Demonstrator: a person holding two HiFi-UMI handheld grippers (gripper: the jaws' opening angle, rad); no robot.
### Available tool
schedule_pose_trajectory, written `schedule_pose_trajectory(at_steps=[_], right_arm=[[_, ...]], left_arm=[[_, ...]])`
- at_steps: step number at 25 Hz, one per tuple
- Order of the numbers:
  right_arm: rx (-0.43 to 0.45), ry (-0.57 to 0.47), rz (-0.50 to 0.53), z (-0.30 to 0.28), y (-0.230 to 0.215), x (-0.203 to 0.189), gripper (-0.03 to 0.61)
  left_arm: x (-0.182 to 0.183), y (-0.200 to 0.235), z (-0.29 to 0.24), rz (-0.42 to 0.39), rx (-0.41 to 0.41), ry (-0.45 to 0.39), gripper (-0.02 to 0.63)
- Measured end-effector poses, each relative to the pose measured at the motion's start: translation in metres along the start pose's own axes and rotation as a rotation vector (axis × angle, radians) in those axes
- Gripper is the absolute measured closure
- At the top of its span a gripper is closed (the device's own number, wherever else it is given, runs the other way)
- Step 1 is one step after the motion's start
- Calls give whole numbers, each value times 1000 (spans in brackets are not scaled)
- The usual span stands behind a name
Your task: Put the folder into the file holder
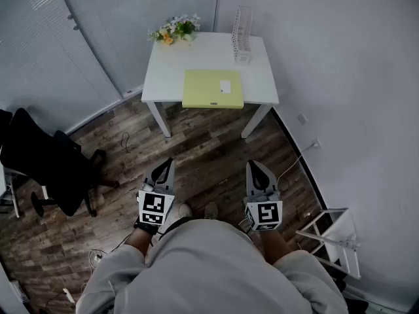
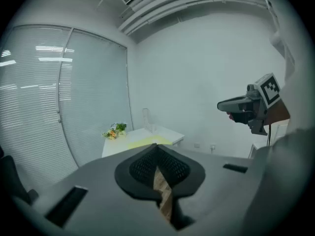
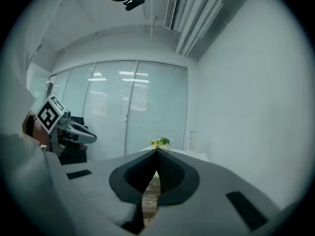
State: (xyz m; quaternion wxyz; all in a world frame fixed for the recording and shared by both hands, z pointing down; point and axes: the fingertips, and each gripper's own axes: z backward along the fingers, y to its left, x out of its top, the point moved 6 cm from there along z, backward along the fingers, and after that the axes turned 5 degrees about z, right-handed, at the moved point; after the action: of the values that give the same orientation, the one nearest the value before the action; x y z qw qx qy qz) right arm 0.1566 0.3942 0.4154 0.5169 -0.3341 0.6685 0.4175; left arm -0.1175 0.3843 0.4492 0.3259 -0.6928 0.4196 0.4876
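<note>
A pale yellow folder (image 1: 213, 88) lies flat at the front edge of a small white table (image 1: 157, 77). A clear wire file holder (image 1: 241, 33) stands upright at the table's back right. Both grippers hang well short of the table, over the wooden floor, at waist height. The left gripper (image 1: 166, 165) points toward the table with its jaws together and nothing between them. The right gripper (image 1: 253, 167) is likewise shut and empty. In the left gripper view the folder (image 2: 143, 142) and holder (image 2: 146, 119) show far off; the right gripper (image 2: 224, 104) appears at its right.
A small bunch of flowers (image 1: 175, 29) sits at the table's back left. A black office chair (image 1: 49, 165) stands to the left, a white rack (image 1: 334, 237) to the right by the wall. Cables trail over the floor. Blinds cover the glass wall behind.
</note>
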Motion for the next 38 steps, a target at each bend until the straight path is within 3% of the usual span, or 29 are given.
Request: schedule_pose_trajectory(at_steps=[14, 18, 20, 24, 38], right_arm=[[11, 7, -24, -9, 1, -7, 566], [28, -37, -72, -11, -5, -8, 558], [35, -45, -107, -15, -10, -9, 208], [1, -47, -63, -18, -19, -10, 182], [49, -11, -44, -73, -56, -33, 184]], left_arm=[[-7, 7, -6, -4, 5, 18, 606], [-7, 6, -10, -3, 12, 22, 606], [-7, 7, -12, -3, 18, 24, 606], [-7, 9, -18, -1, 35, 36, 606], [-21, 19, -47, 29, 111, 90, 606]])
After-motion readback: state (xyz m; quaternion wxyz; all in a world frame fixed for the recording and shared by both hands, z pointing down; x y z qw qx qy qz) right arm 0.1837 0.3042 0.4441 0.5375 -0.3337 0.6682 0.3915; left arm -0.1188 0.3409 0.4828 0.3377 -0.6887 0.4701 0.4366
